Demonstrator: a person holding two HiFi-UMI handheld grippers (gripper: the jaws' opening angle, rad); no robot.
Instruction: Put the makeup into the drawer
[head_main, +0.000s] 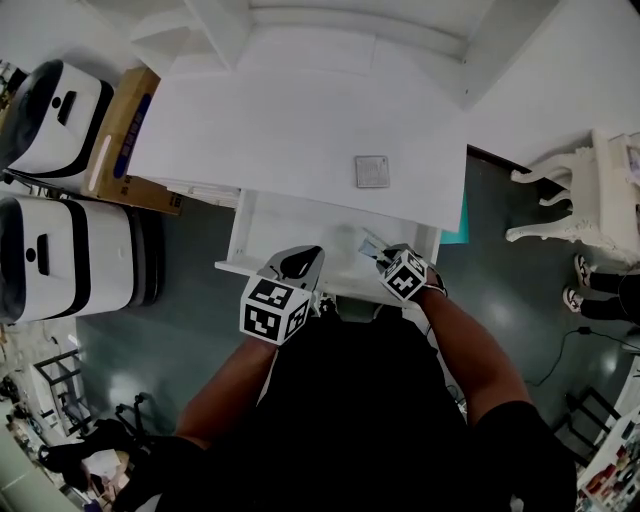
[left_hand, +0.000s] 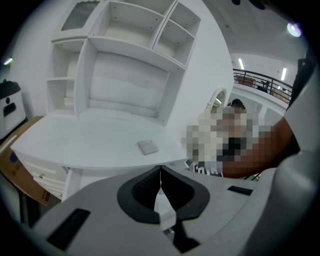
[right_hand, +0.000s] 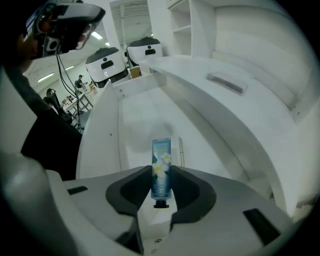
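I log right gripper (right_hand: 161, 171) pinching a floral cream tube (right_hand: 161, 150) over the open drawer (right_hand: 137, 125), left gripper (left_hand: 160, 172) pressed together, empty.

Dark shiny floor (head_main: 510, 300), white counter (head_main: 300, 130) with shelves (left_hand: 125, 50) on top, cardboard box (head_main: 125, 120) off left.

The person wears a black short-sleeved top (head_main: 350, 400). The left claw (head_main: 298, 264) has a pale grey moulded shell, black ribbed pads (left_hand: 142, 187), dark rectangular slots (left_hand: 68, 227) and a white cube with black square markers (head_main: 272, 309). The right claw (head_main: 383, 254) has an identical shell, black pads (right_hand: 187, 189) and a matching marker cube (head_main: 405, 275).
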